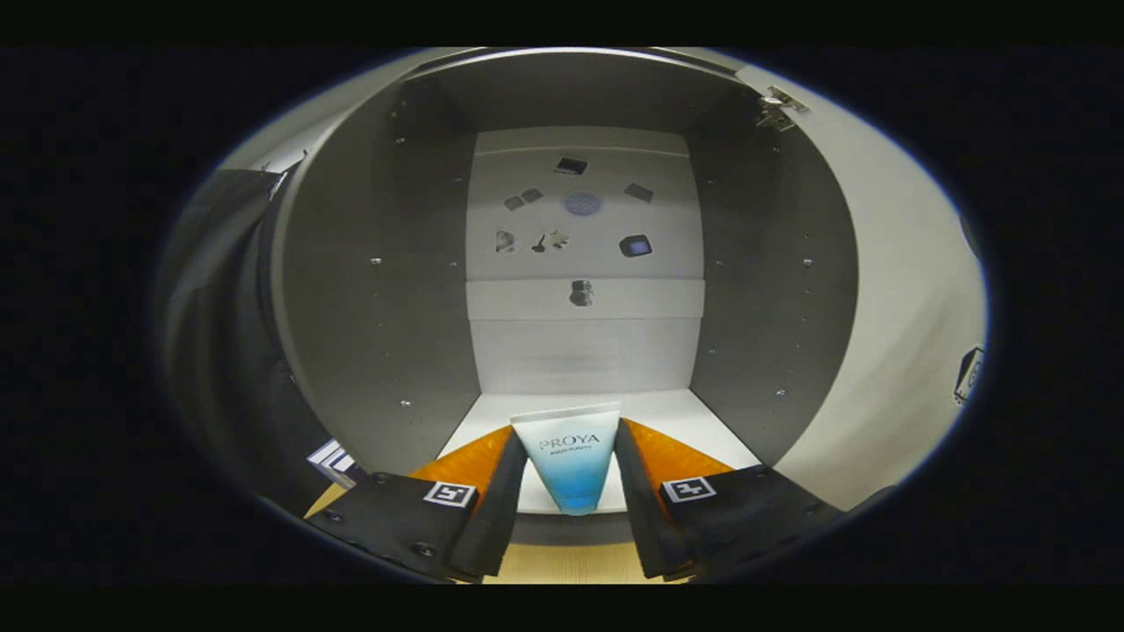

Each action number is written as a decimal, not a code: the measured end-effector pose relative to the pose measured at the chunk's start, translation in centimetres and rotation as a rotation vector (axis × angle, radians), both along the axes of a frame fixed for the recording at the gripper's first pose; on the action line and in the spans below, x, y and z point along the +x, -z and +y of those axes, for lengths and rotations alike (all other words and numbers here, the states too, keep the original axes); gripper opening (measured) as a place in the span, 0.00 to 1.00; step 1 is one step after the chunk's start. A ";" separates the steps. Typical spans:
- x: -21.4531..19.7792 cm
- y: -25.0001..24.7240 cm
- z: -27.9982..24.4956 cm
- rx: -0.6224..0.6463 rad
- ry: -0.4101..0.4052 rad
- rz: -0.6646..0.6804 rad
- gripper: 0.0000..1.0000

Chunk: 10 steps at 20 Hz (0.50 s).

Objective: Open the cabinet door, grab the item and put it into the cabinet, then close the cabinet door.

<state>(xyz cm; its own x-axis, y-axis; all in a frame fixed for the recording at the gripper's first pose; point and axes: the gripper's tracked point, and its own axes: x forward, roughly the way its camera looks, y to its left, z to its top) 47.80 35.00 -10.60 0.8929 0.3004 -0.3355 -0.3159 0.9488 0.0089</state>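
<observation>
The tool (569, 456) is held level at the lower centre of the frame, aimed into the open cabinet (351, 290), its fingers (500, 478) clamped on a blue-and-white tube (569, 461). The tube is seen over the cabinet's white floor (702, 421). The door (896, 290) is swung open at right.

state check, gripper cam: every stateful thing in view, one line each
cabinet door: open, swung out to the right
cabinet: interior exposed, its floor bare beyond the tube
tube: held between the fingers, flat sealed end pointing into the cabinet
gripper: shut on the tube, at the cabinet's mouth
</observation>
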 end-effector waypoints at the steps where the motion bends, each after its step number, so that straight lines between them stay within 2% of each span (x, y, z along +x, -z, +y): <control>1: 1.0 0.3 0.2 0.004 0.003 0.002 0.63; 5: 3.5 2.6 0.4 0.009 0.011 0.033 0.64; 10: 4.3 4.8 0.5 0.007 0.012 0.085 0.64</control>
